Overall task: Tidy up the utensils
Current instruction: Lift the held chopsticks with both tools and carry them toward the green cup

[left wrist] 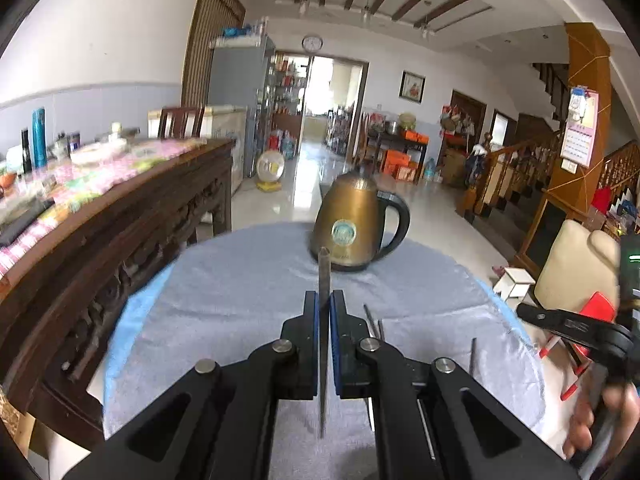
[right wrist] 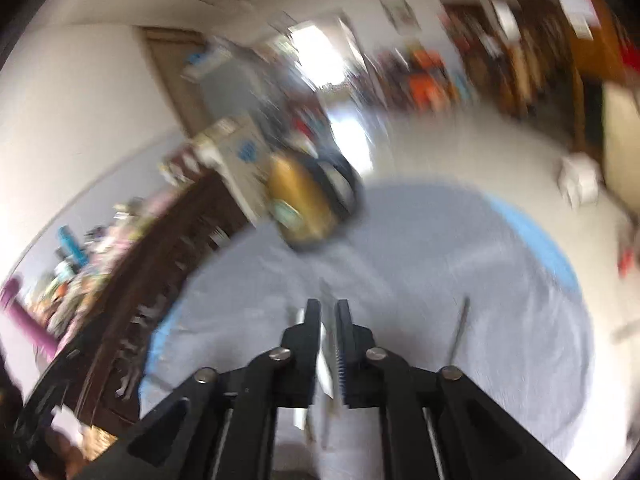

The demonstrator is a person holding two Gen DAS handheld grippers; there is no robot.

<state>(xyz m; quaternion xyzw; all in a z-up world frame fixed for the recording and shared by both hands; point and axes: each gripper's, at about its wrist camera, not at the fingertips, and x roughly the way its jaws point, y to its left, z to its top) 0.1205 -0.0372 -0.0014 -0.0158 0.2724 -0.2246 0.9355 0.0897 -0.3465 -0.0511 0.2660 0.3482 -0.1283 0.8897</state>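
Left gripper (left wrist: 324,312): clamping a thin metal utensil (left wrist: 323,276), its tip sticking up past the pads.
Right gripper (right wrist: 329,320): blurred; jaws slightly apart around a thin rod (right wrist: 327,300); pressing or not, cannot tell.
Desk (left wrist: 240,280): carrying loose rods (left wrist: 472,356), kettle (left wrist: 356,224) beyond.

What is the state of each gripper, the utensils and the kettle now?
Left gripper: shut on a thin metal utensil, held upright.
Right gripper: a utensil between its jaws; grip unclear from blur.
Kettle: upright on the grey cloth.
Loose chopstick: lying on the cloth.

Left gripper (left wrist: 324,304): black linkage arms, silver pivot screws, blue pads (left wrist: 335,356).
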